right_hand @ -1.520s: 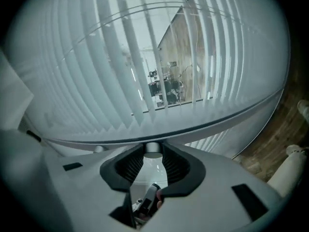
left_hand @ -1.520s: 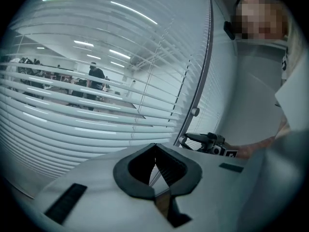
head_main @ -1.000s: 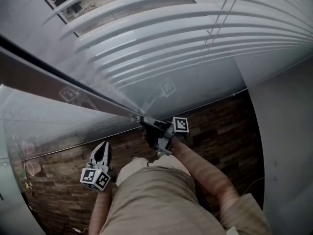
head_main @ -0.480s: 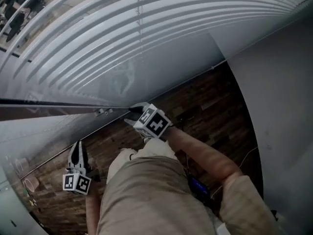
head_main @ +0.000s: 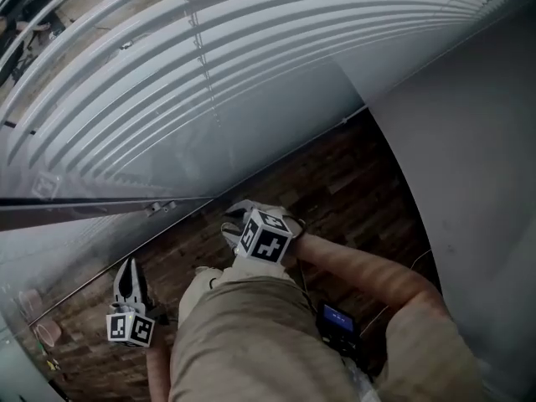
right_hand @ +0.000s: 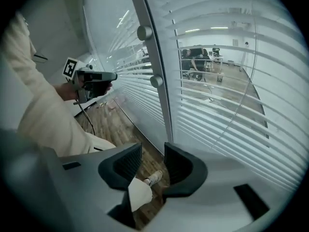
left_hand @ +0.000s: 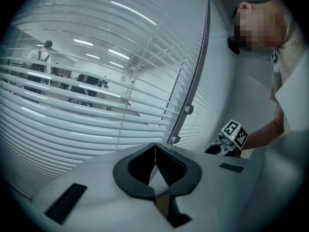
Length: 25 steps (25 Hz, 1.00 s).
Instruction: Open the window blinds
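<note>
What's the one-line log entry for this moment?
left gripper: shut, empty | right gripper: open, empty | blinds: down, tilted open enough to see through

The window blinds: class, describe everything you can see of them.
The window blinds are long, white, horizontal slats, seemingly thin plastic or metal, hanging lowered across the window. The slats lie tilted apart, so a lit office shows through the gaps. Thin cords run down across them. Nothing is seen gripping them.
</note>
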Tool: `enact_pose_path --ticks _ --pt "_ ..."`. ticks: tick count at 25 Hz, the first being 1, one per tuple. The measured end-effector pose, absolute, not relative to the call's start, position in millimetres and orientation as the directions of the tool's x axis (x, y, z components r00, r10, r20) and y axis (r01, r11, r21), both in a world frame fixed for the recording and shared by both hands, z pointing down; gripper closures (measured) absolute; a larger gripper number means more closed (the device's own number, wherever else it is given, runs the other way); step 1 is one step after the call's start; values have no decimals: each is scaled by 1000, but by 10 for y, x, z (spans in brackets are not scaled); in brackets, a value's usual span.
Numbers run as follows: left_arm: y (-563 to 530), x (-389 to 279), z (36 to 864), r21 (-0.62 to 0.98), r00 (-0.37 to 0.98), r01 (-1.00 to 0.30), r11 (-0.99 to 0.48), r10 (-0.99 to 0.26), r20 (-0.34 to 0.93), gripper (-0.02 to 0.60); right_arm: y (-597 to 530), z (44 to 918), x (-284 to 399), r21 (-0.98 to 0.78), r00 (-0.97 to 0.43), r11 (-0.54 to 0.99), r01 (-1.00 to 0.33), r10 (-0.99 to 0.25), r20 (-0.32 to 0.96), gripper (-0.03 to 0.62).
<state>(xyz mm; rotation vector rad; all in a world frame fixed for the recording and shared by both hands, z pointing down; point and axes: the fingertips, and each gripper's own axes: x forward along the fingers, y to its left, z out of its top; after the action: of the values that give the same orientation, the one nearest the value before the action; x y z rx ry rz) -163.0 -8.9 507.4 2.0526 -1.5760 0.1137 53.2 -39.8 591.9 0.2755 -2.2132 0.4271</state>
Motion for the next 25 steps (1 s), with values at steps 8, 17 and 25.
enact_pose_path --ticks 8,17,25 --pt "93 -1609 5113 373 291 -916 -145 -880 374 569 -450 5658 411 -170 -681 915 -365 -139 719 444" --pt "127 -1710 5461 357 259 -924 -137 -911 320 569 -688 5458 95 -125 -789 897 -425 -299 537 444" --pt "103 -1886 5582 368 213 -925 -96 -933 291 569 -806 5301 -191 -122 -817 862 -492 -409 406 445"
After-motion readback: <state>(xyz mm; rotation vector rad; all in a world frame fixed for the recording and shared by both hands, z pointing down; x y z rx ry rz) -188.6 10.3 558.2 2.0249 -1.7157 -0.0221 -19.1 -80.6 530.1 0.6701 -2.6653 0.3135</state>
